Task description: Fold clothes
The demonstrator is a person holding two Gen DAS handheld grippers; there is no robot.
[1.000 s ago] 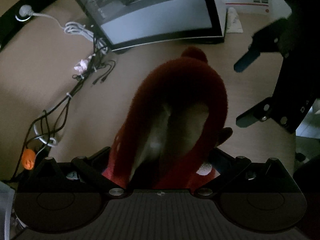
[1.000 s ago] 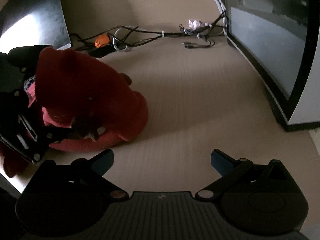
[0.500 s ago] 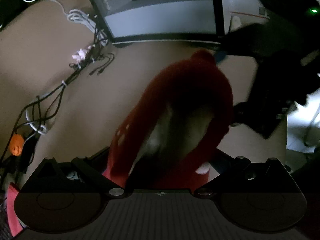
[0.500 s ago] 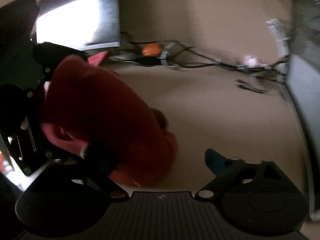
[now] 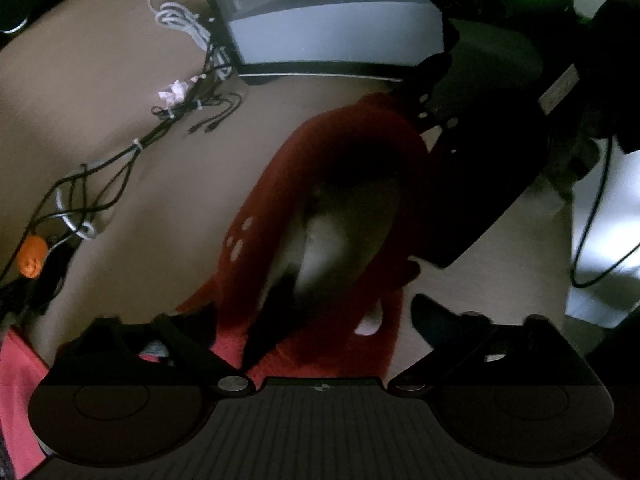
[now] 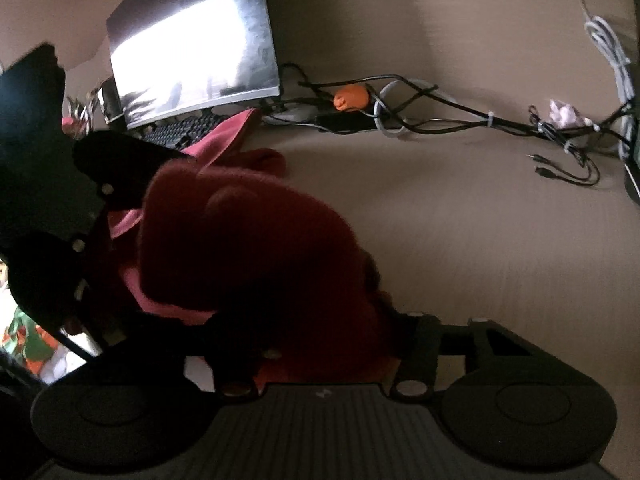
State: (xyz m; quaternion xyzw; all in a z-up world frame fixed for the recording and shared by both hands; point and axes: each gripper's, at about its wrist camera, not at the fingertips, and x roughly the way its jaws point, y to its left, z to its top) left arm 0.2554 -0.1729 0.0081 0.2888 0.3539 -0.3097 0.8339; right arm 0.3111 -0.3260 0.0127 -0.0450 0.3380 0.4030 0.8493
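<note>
Red fleece garment (image 5: 348, 168) sits bunched in a hump on the tan table (image 5: 132, 168), pale lining showing, no flat fold visible, so the fold looks barely started and most of it is left. Left tool (image 5: 316, 312) sits low at the near hem, its fingers spread to either side of the cloth, looks released though dim light makes that a guess; right tool (image 6: 328, 332) comes in low from the garment's far side, fingers drawn in on the fleece edge, likely clenched on it. Cable bundle (image 6: 460, 120) and monitor (image 5: 320, 12) lie beyond, apart from the cloth.
</note>
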